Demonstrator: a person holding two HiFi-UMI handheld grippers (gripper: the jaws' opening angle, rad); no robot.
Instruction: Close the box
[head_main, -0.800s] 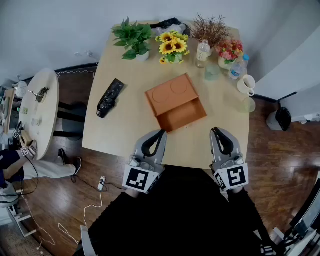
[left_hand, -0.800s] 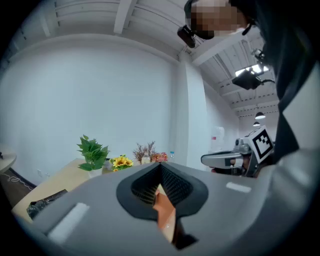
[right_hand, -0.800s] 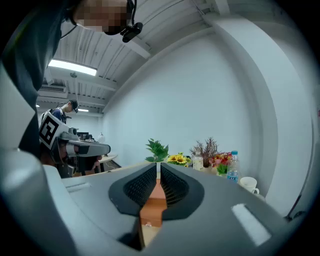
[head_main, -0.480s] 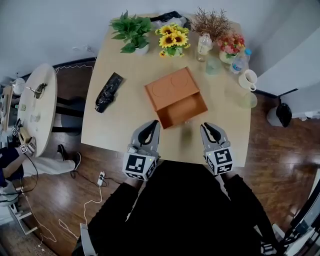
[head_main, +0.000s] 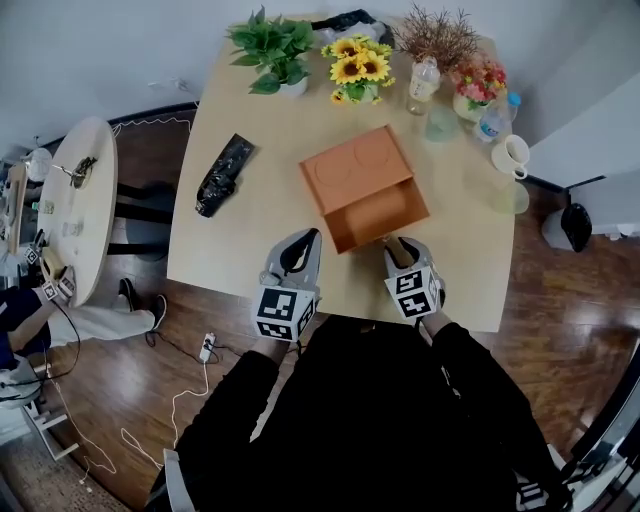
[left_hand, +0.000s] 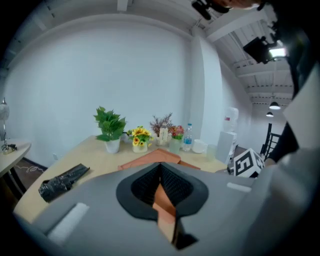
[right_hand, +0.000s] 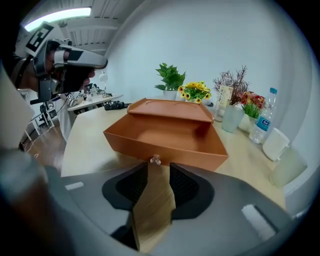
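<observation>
**A:** Where's the box?

**B:** The orange box (head_main: 357, 172) sits mid-counter (head_main: 250, 235). Its drawer (head_main: 378, 218) is pulled out toward the near edge and looks empty. There's a small clear knob (right_hand: 155, 160) on the drawer's front.

**A:** What has just changed?

**B:** The right tongs (head_main: 396, 246) have come in from the near right edge of the counter to the drawer front. Their jaws stand wide apart. The knob is just ahead of the tips, not yet between the pads, so nothing is gripped.

**A:** And the left?

**B:** The left tongs (head_main: 308, 240) have barely shifted. They're near, just left of the drawer's corner, jaws together on nothing.

**A:** So for the task?

**B:** The drawer is as far out as before, so closing hasn't started. The right tongs now look lined up to push the front away, toward the far side. I'd guess a skewed push could turn the whole box instead.
</observation>
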